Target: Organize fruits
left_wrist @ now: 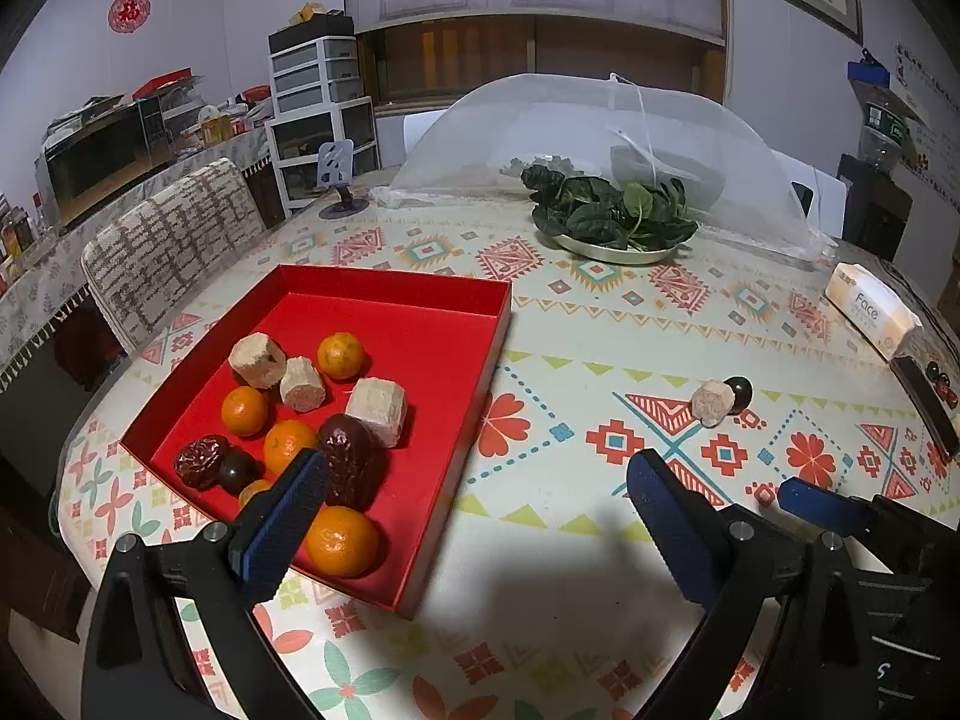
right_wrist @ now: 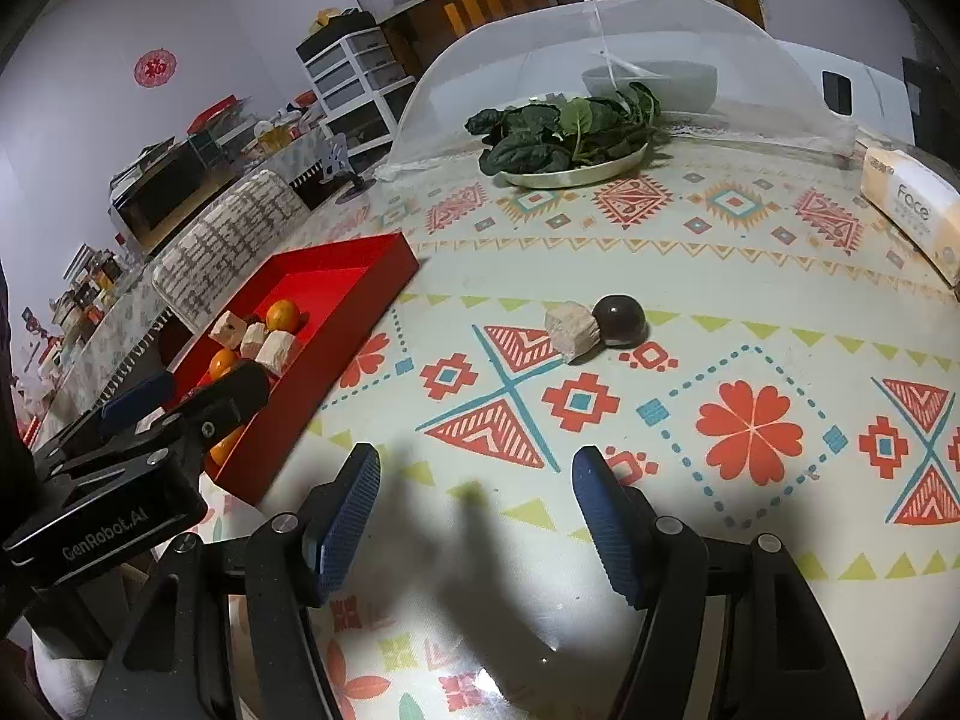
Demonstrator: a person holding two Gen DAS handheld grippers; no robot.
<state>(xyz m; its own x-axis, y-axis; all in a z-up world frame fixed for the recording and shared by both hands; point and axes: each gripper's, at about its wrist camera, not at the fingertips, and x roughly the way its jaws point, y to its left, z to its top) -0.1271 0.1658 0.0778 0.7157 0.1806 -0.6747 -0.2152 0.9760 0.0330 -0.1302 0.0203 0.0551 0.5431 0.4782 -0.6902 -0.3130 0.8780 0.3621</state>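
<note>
A red box (left_wrist: 432, 336) on the left of the table holds several oranges (left_wrist: 342, 542), beige cubes (left_wrist: 377, 411), dark red dates (left_wrist: 351, 459) and a dark round fruit. My left gripper (left_wrist: 480, 516) hovers over the box's near right corner, open and empty. Further right, one beige cube (left_wrist: 712, 402) and a dark round fruit (left_wrist: 739, 390) lie touching on the tablecloth. In the right wrist view, my right gripper (right_wrist: 480, 510) stands open and empty over the cloth. The loose cube (right_wrist: 573, 329) and dark fruit (right_wrist: 621, 318) are ahead of it. The red box (right_wrist: 336, 354) is to its left.
A metal plate of green leaves (left_wrist: 612, 216) sits at the back in front of a mesh food cover (left_wrist: 600, 138). A tissue pack (left_wrist: 870, 309) lies at the right edge. A patterned chair (left_wrist: 168, 240) stands behind the box.
</note>
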